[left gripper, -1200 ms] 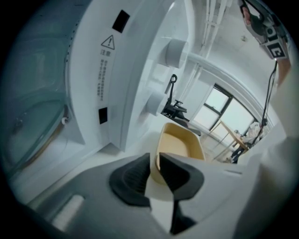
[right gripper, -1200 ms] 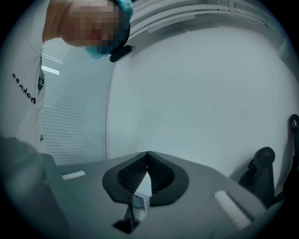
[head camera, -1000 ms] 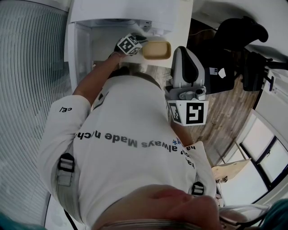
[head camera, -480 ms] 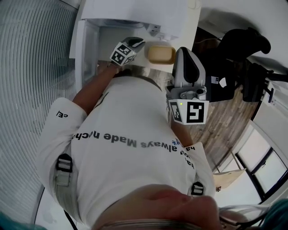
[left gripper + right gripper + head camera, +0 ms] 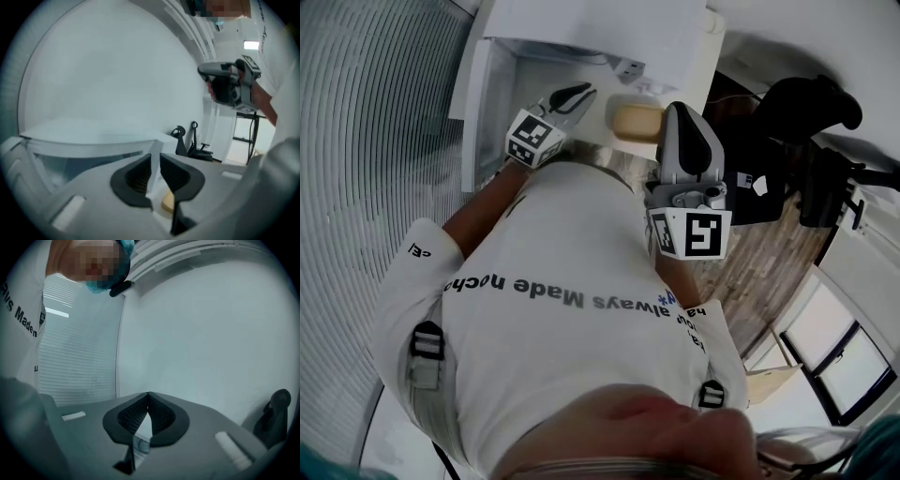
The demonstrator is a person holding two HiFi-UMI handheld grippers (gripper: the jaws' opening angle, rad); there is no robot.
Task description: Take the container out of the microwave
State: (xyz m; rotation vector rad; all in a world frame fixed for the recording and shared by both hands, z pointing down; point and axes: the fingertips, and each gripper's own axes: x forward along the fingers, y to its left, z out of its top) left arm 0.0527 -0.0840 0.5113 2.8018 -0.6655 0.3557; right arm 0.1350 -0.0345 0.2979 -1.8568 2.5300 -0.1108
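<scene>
In front of the microwave (image 5: pixel 600 33), the tan container (image 5: pixel 637 122) lies lengthwise across. The left tool (image 5: pixel 579 94), narrowly open and empty, has just been closing. The right tool (image 5: pixel 148 395) is closed.

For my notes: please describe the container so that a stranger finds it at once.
Start at the white microwave at the top of the head view. Just below it in the picture, left of the right gripper, sits the container. It is the only tan, round-cornered thing among white and grey ones.
</scene>
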